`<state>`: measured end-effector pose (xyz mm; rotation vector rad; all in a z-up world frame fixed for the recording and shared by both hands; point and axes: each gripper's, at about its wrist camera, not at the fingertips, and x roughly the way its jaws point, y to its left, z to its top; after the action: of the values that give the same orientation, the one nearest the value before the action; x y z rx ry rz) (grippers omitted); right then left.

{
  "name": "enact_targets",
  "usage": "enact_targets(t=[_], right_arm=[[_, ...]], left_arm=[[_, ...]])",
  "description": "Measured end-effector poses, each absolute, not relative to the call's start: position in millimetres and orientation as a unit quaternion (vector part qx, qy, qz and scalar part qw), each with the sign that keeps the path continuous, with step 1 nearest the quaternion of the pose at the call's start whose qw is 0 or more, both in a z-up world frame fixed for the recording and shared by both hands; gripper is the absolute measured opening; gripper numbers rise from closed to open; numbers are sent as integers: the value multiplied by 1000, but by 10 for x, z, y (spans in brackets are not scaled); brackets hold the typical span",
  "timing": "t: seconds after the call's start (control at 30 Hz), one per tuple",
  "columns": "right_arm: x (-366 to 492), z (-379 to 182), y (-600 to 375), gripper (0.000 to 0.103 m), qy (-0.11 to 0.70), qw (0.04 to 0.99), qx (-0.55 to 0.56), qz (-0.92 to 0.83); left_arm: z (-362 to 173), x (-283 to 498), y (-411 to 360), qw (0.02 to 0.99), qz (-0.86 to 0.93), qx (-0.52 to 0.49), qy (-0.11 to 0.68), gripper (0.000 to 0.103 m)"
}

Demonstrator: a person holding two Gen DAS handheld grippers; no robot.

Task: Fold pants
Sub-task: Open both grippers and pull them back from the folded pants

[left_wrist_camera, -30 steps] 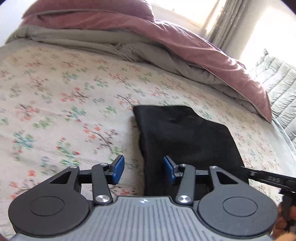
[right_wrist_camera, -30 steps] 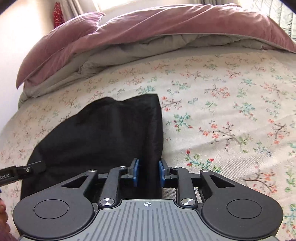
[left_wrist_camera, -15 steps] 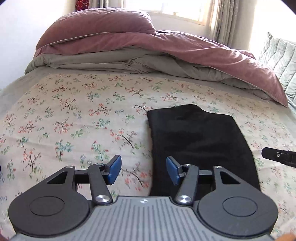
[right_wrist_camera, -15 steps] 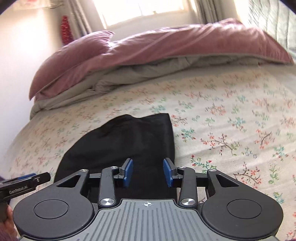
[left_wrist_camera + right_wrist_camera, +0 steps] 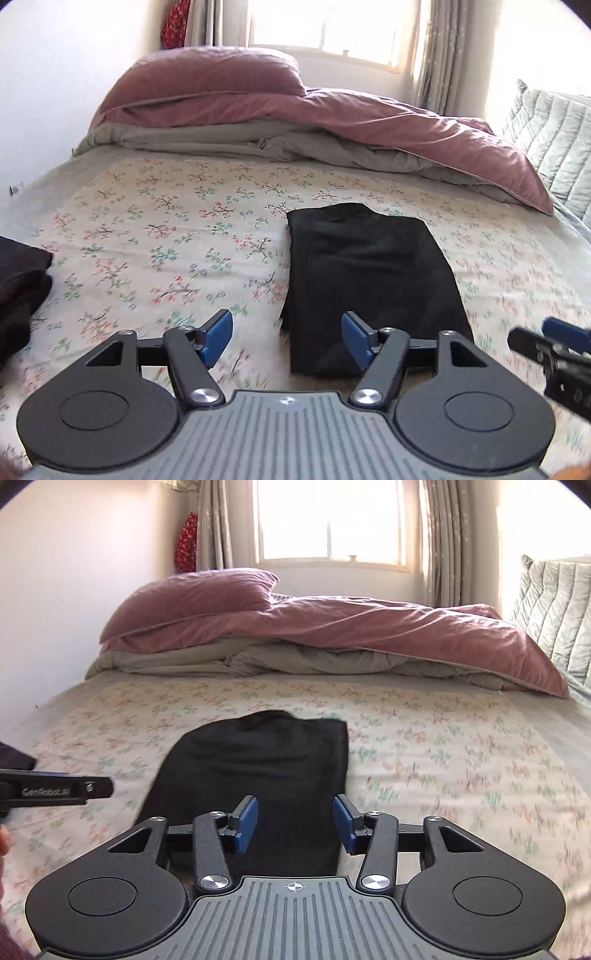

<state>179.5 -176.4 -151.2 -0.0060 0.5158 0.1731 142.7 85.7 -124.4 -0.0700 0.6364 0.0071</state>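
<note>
1. On the bed (image 5: 155,236), the pants (image 5: 369,273) are lying folded into a flat black rectangle on the flowered sheet, ahead of both claws and touching neither.
2. We are opening the left claw (image 5: 286,338); its jaws are standing wide apart with nothing between them, only sheet and the near left corner of the pants showing beyond.
3. We are opening the right claw (image 5: 295,825) too; its jaws are apart and holding nothing, with the near edge of the pants showing beyond the gap.
4. We are judging the fold as finished or nearly so, so the step in hand looks like letting go and pulling clear.
5. To do it well, we are keeping both claws spread until the blue pads are well off the cloth, so no layer is getting dragged.
6. We are lifting away rather than sliding across the top layer, since the soft fabric would probably bunch easily.
7. We are staying clear of the dark pile (image 5: 18,280) at the left edge, whose make-up we cannot tell.
</note>
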Motion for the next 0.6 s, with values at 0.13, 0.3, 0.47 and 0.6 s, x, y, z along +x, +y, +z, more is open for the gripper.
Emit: enact_targets(t=[0.13,0.3,0.47,0.6], right_arm=[[1281,-1716,-1696,56,250,966,3,70],[969,-1925,-1694,56,275,961,-2,36],[747,-1873,-1796,79,253,967,27,14],[812,-2004,-1802,83,264,964,18,7]], left_arm=[[-1366,1204,857,951,0,-9,310,89],[-1412,1053,915,949,-18,-24,315,92],[-1478,926,854,952,-30,-12,303,101],[-1689,948,846,954,-10,-16,300,103]])
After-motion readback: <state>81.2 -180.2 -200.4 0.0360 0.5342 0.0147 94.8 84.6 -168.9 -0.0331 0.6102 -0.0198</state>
